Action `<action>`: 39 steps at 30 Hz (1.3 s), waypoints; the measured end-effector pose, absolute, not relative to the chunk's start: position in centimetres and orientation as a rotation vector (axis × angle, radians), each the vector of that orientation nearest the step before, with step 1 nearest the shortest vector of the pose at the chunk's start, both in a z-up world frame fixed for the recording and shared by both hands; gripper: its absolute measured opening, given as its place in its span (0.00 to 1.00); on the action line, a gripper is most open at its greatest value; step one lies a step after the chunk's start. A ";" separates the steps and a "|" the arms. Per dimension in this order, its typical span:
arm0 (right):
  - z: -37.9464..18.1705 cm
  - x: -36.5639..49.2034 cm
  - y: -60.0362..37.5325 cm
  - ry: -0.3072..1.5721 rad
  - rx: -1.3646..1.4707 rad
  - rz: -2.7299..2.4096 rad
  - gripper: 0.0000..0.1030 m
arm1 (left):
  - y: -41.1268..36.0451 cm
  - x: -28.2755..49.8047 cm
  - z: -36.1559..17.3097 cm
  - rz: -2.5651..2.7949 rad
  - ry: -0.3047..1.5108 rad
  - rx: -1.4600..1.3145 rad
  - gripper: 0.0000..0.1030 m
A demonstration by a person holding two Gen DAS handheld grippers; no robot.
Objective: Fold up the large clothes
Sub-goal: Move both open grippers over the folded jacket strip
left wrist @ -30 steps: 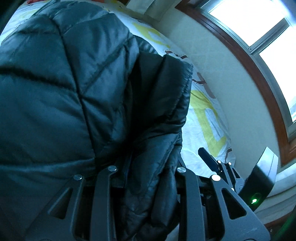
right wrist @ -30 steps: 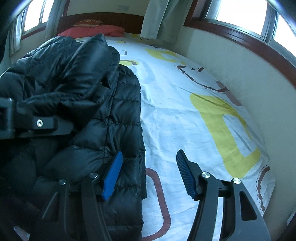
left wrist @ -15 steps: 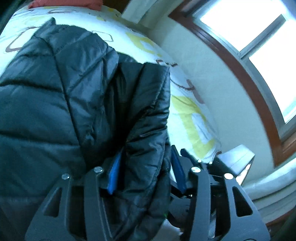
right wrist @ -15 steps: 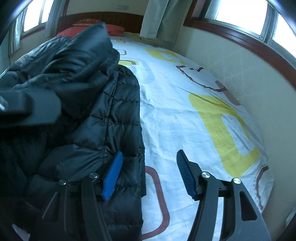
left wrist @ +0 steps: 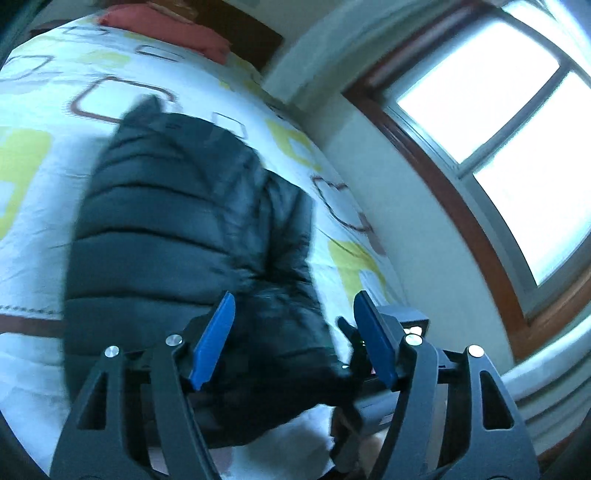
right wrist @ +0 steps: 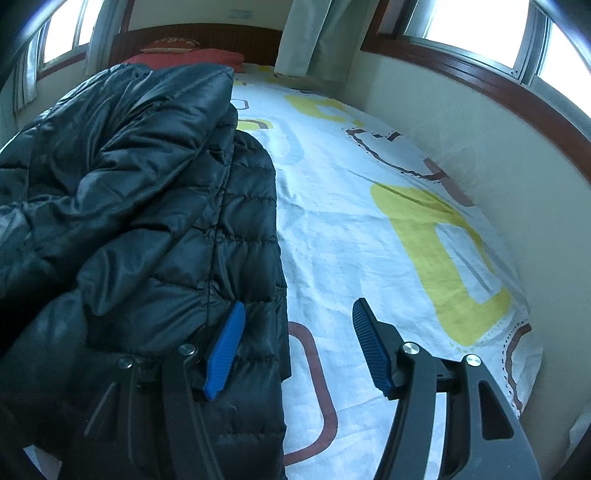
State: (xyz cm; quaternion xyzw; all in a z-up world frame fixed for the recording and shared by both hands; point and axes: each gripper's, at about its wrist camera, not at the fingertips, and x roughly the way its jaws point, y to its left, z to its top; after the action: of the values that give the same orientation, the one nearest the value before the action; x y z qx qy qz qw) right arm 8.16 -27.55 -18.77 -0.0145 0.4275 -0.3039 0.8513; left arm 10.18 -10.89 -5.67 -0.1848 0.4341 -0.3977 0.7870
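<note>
A black quilted puffer jacket (right wrist: 155, 221) lies on the bed sheet (right wrist: 351, 229), a white sheet printed with yellow and brown rounded squares. The jacket is shiny, stitched in horizontal channels, and bunched: one part is folded over on top of the rest in a rumpled heap, while a flatter panel runs along its edge toward the bare middle of the sheet. A red pillow (right wrist: 192, 57) sits beyond the jacket, at the wooden headboard (right wrist: 207, 37), and a curtain (right wrist: 310, 33) hangs past the jacket's far end beside the wood-framed window (right wrist: 480, 22).

From the left wrist view, which is blurred, the left gripper (left wrist: 293, 332) has its blue pads apart and its jaws are opening; the jacket's dark bulk shows behind and between the pads, but neither pad presses on it. The right gripper (right wrist: 297, 347) stands with its jaws well apart and holds nothing: its left pad hangs over the jacket's flat edge panel, whether touching I cannot tell, and its other pad is over bare sheet.
</note>
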 end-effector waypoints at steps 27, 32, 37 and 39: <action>-15.7 9.8 -32.5 0.784 0.766 -0.262 0.66 | -0.8 17.5 -17.0 -0.577 1.042 -0.817 0.80; -18.1 11.0 -33.3 0.762 0.962 -0.161 0.66 | -0.6 17.6 -18.2 -0.562 1.060 -0.918 0.83; -18.4 10.9 -34.1 0.704 1.074 -0.109 0.66 | -0.5 17.5 -18.0 -0.560 1.054 -0.963 0.83; -18.5 11.5 -34.3 0.700 1.105 -0.062 0.68 | -0.6 17.7 -18.2 -0.559 1.054 -0.990 0.83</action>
State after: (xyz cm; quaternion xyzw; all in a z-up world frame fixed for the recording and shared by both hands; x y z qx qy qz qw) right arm 11.46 -34.28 -18.54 0.5137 0.3255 -0.0287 0.7933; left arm 17.65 -0.64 -18.16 -0.4469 0.4757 -0.2522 0.7144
